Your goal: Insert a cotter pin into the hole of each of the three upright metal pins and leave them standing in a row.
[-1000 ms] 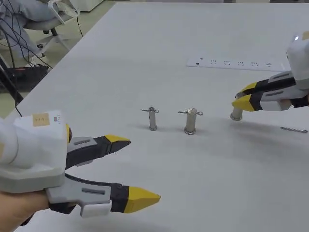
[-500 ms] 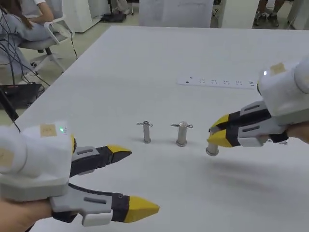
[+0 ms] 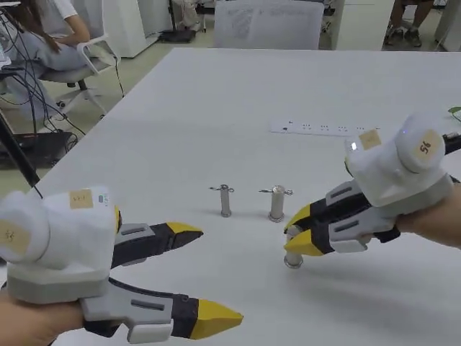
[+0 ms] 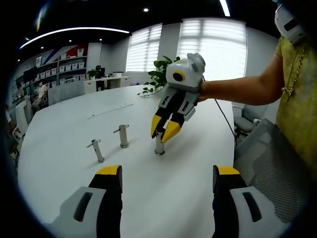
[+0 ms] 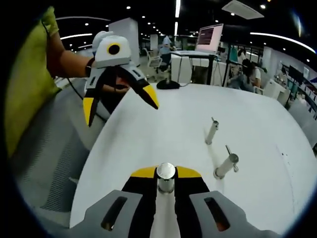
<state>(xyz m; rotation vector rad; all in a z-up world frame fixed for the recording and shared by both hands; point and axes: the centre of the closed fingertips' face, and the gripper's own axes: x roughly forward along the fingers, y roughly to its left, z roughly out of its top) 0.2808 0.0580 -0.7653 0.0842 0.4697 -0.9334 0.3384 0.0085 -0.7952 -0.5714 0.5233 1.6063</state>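
The right gripper (image 3: 296, 232) pinches the gripped metal pin (image 3: 293, 258) by its upper part, yellow fingertips pressed against both sides. The right gripper view looks down on the pin's round top lodged between them. This pin stands upright just beside the middle metal pin (image 3: 277, 204), nearer the person and slightly to the right, apart from it. Whether its foot touches the white table (image 3: 216, 108) I cannot tell. The middle metal pin stands upright with a cotter pin (image 3: 276, 191) through its head. Near it on the left, the end metal pin (image 3: 225, 200) stands upright with a second cotter pin (image 3: 222, 188) through its head. The left gripper (image 3: 215, 272) hovers well to the near left of the middle metal pin, fingers spread wide, holding nothing. A white power strip (image 3: 317, 130) lies on the table beyond the middle metal pin.
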